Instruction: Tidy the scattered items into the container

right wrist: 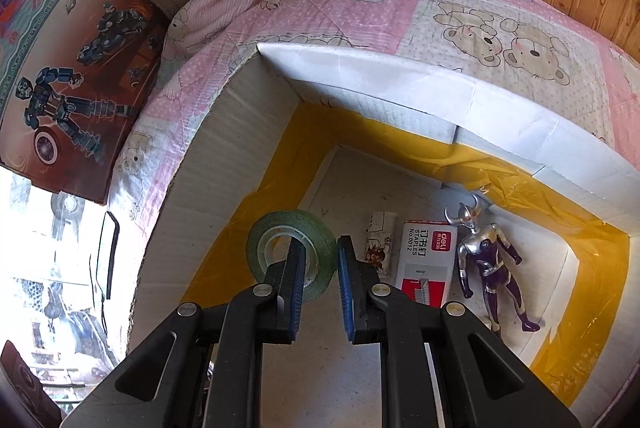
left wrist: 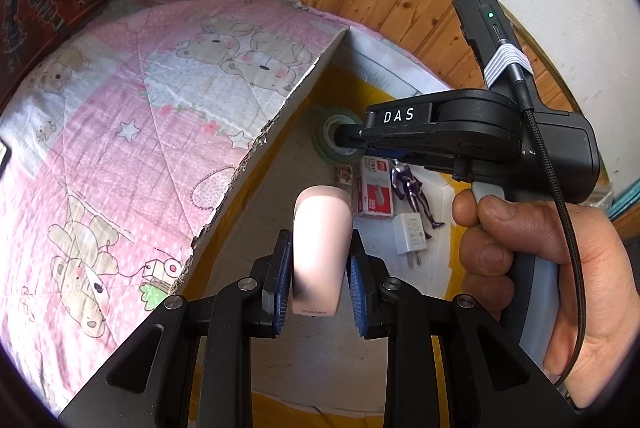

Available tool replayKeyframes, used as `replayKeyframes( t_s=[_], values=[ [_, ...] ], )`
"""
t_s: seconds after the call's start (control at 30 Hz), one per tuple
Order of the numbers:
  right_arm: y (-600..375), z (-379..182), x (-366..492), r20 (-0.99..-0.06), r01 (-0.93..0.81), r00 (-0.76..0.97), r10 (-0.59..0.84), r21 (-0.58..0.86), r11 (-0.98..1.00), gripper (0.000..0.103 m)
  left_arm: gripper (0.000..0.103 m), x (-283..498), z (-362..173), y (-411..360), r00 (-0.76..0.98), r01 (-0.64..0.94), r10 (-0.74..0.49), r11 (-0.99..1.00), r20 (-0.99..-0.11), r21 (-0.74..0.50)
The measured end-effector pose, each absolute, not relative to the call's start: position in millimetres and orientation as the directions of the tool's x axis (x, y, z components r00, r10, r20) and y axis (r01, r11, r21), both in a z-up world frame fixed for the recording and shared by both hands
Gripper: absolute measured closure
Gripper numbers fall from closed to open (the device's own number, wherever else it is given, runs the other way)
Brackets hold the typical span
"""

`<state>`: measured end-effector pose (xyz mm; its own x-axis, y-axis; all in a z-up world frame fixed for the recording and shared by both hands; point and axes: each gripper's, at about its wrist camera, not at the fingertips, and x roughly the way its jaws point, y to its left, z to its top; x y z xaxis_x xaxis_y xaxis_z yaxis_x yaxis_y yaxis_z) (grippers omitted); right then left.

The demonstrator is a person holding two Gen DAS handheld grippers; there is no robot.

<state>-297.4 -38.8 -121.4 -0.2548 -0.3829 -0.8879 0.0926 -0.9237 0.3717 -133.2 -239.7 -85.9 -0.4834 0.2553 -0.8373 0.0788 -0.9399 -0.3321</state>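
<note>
Right gripper point(right wrist: 318, 288) is clamping the wall of a green tape roll point(right wrist: 266, 242), one finger through its core, and is holding it inside the white cardboard box point(right wrist: 360, 75), above the floor. Left gripper point(left wrist: 318, 284) is clenching a pale pink oblong item point(left wrist: 320, 228), hovering over the same box. Already lying on the box floor: staples box point(right wrist: 426, 264), silver-and-purple figurine point(right wrist: 492, 268), white charger plug point(left wrist: 412, 232), small printed lighter-like item point(right wrist: 378, 248).

Step in hand, by my reading: depositing the tape. Next move is calling for releasing it over bare floor, then clearing the right hand point(left wrist: 560, 268) so the pink item can drop.
</note>
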Motion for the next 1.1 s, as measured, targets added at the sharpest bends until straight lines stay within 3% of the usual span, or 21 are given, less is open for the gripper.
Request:
replayKeyframes(
  t_s=[1.1],
  values=[
    [-38.1, -148.7, -315.7, -0.896, 0.046, -0.227, -0.381, 0.381, -0.923, 0.082, 0.077, -142.0, -92.5, -227.6, -0.443, 0.065, 0.290, -0.933, -0.848, -0.353]
  ],
)
